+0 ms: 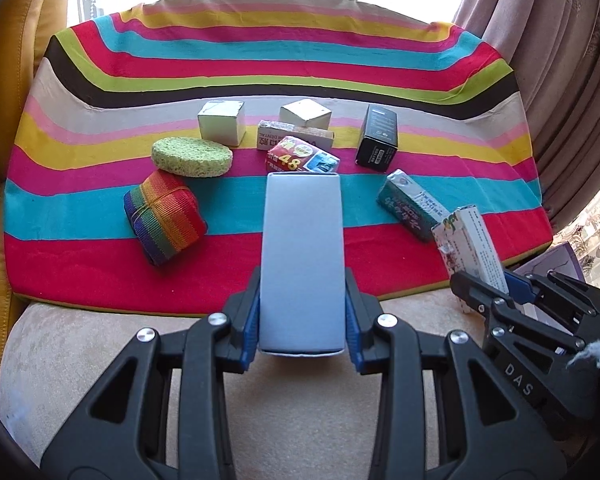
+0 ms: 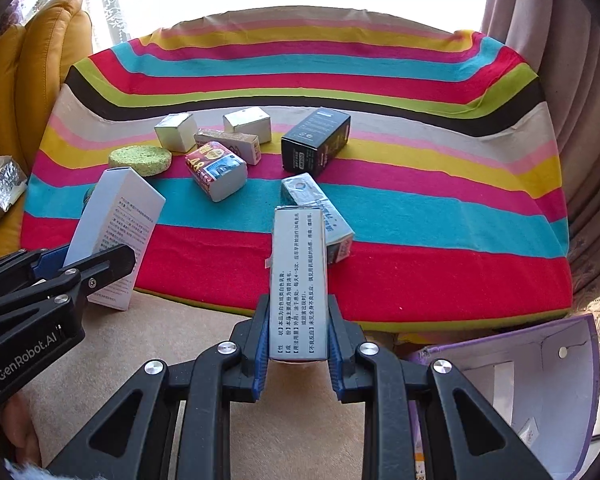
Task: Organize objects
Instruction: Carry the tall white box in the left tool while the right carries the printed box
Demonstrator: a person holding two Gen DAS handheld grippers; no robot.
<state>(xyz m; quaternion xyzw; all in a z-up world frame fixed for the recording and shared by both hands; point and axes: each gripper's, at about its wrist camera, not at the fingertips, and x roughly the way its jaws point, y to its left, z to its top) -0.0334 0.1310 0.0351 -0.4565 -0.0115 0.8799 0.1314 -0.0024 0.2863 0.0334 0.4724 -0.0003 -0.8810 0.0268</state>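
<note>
Two handheld grippers are lifted side by side over the near edge of a striped cloth [image 1: 260, 80], each clamped on a carton. The left gripper [image 1: 303, 316] has its blue pads pressed against the long sides of a tall pale blue box [image 1: 302, 256], which points away toward the cloth. The right gripper [image 2: 298, 332] is closed tight on a narrow white carton [image 2: 299, 280] printed with small Chinese text (its face turned up to the camera).

On the cloth, well apart from both grippers, the remaining things lie scattered. At the far side stand two small silver-white cubes [image 1: 221, 122], with a long flat dental box [image 1: 296, 136] lying between and just in front of them. A red packet marked 48 [image 1: 300, 159] rests against that box. Left of it a round green sponge [image 1: 192, 156] lies flat, partly overlapping a rainbow-striped webbing roll [image 1: 165, 216]. To the right a black box [image 1: 377, 137] stands upright, and nearer, a teal and silver carton [image 1: 410, 204] lies at a slant on the blue and red stripes.

Below the cloth's edge is a beige cushion [image 1: 100, 344]. A yellow leather armrest [image 2: 32, 80] flanks the left, a curtain [image 1: 560, 60] hangs right, and an open purple-edged box [image 2: 540, 376] sits low on the right.
</note>
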